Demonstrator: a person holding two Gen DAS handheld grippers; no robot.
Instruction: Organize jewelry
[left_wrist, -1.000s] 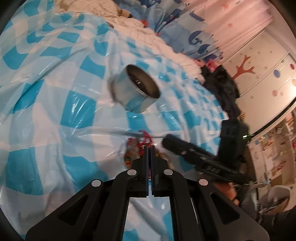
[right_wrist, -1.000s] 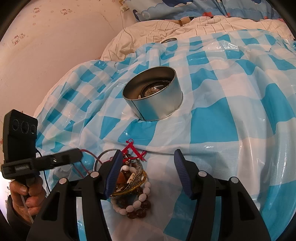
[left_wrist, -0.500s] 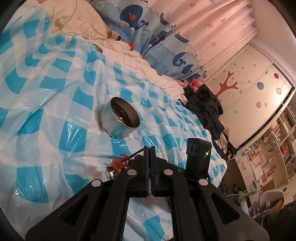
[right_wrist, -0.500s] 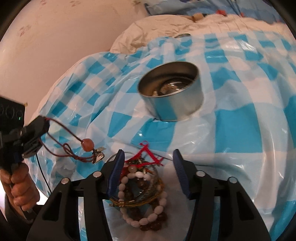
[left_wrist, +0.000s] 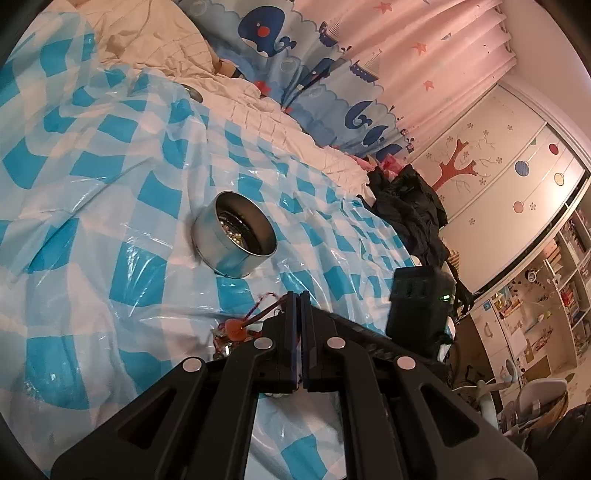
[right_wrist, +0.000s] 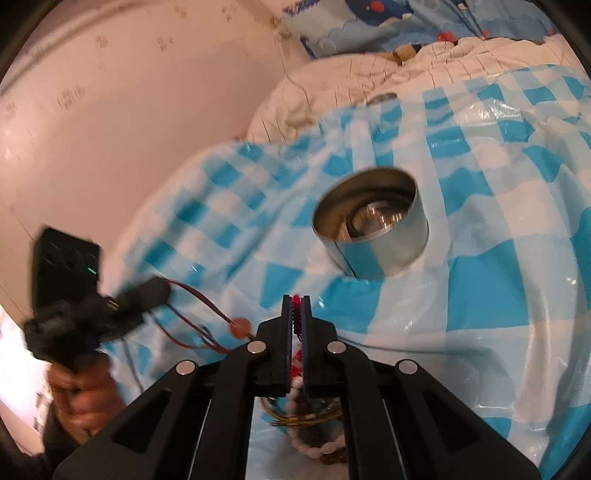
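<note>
A round metal tin (left_wrist: 234, 240) (right_wrist: 373, 229) stands open on the blue-checked plastic sheet (left_wrist: 122, 184), with jewelry inside. My left gripper (left_wrist: 299, 295) is shut on a dark red cord (right_wrist: 195, 295) strung with an orange bead (left_wrist: 236, 328) (right_wrist: 239, 326), which hangs above the sheet. My right gripper (right_wrist: 296, 301) is shut on a bright red knotted cord (right_wrist: 295, 310). Under it lies a pile of bracelets (right_wrist: 314, 432), with white beads and a gold bangle. Most of the pile is hidden by the jaws.
A person's hand (right_wrist: 81, 387) holds the left gripper at the left. Cream bedding (left_wrist: 155, 40) and whale-print curtains (left_wrist: 295, 48) lie behind the sheet. Dark clothes (left_wrist: 406, 206) are heaped at the bed's far edge. A pale wall (right_wrist: 110, 110) stands on the left.
The right gripper's jaws have closed on the red knotted cord above the bracelet pile. The left gripper has lifted, drawing the dark red cord and orange bead up off the sheet.
</note>
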